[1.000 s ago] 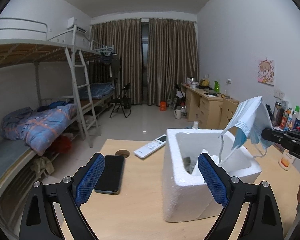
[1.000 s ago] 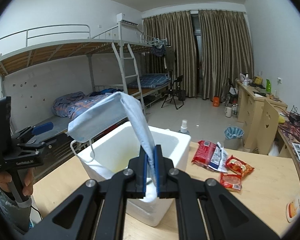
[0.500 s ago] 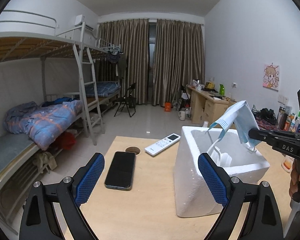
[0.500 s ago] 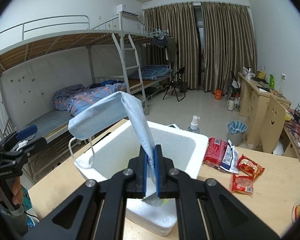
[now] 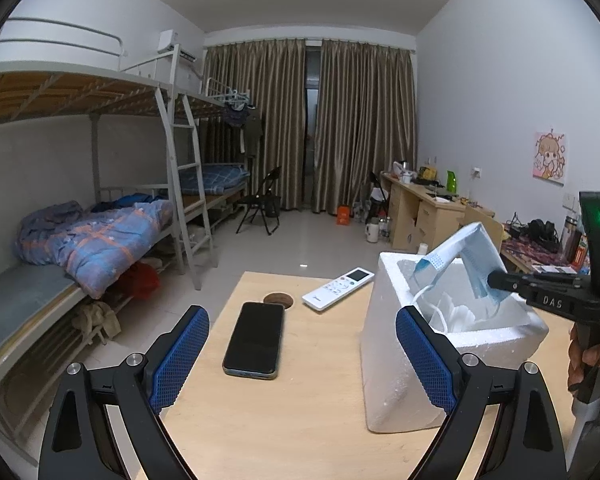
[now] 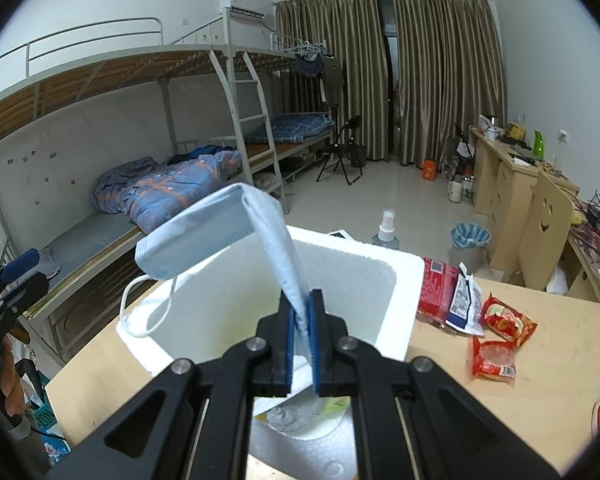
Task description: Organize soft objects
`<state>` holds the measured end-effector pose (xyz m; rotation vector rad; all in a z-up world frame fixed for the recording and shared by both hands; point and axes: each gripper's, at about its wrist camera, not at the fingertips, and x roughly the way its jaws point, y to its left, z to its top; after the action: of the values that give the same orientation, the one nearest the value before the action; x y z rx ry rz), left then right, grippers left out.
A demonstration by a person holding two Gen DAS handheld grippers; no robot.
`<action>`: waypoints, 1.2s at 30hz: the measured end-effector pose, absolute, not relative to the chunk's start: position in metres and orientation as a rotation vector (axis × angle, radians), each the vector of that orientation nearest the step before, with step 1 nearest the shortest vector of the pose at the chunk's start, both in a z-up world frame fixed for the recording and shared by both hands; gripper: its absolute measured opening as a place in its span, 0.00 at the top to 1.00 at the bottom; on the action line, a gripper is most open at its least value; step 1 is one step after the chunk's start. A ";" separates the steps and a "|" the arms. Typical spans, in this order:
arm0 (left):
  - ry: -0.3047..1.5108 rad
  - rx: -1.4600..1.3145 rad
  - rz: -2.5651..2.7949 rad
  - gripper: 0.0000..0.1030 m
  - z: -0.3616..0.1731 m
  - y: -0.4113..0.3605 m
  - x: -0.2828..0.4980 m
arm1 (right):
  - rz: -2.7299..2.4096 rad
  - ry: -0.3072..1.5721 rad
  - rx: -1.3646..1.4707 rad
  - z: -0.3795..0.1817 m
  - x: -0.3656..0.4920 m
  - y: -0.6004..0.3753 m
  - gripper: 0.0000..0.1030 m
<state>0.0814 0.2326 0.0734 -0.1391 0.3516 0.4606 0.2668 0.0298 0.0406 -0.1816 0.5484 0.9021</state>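
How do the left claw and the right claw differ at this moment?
The left claw is open and holds nothing; the right claw is shut on the blue face mask. The left hangs over the table, the right over the foam box. Both have blue pads.

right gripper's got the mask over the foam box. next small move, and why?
Probably lower a little, then open. The right gripper is shut on the face mask, which stands above the rim of the foam box, one ear loop hanging outside the near wall. Releasing from this height could leave it draped over the edge. The left gripper is open and holds nothing.
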 end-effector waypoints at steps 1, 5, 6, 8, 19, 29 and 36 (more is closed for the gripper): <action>0.350 -0.142 0.461 0.08 0.073 0.233 0.081 | 0.898 0.554 -0.189 0.039 0.267 0.031 0.91; 0.360 -0.144 0.455 0.08 0.073 0.233 0.084 | 0.890 0.564 -0.190 0.037 0.270 0.030 0.91; 0.360 -0.142 0.453 0.08 0.073 0.232 0.085 | 0.889 0.564 -0.191 0.037 0.270 0.029 0.91; 0.358 -0.138 0.451 0.08 0.073 0.230 0.085 | 0.886 0.567 -0.192 0.036 0.271 0.029 0.91; 0.364 -0.129 0.440 0.08 0.073 0.228 0.090 | 0.824 0.541 -0.175 0.038 0.270 0.020 0.24; 0.366 -0.117 0.427 0.08 0.074 0.220 0.092 | 0.845 0.509 -0.179 0.046 0.258 0.016 0.24; 0.371 -0.110 0.407 0.08 0.073 0.207 0.096 | 0.837 0.482 -0.169 0.052 0.248 0.001 0.20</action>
<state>0.0960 0.2071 0.0730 -0.1103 0.3713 0.4071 0.2483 0.0009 0.0517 -0.1688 0.4817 0.8368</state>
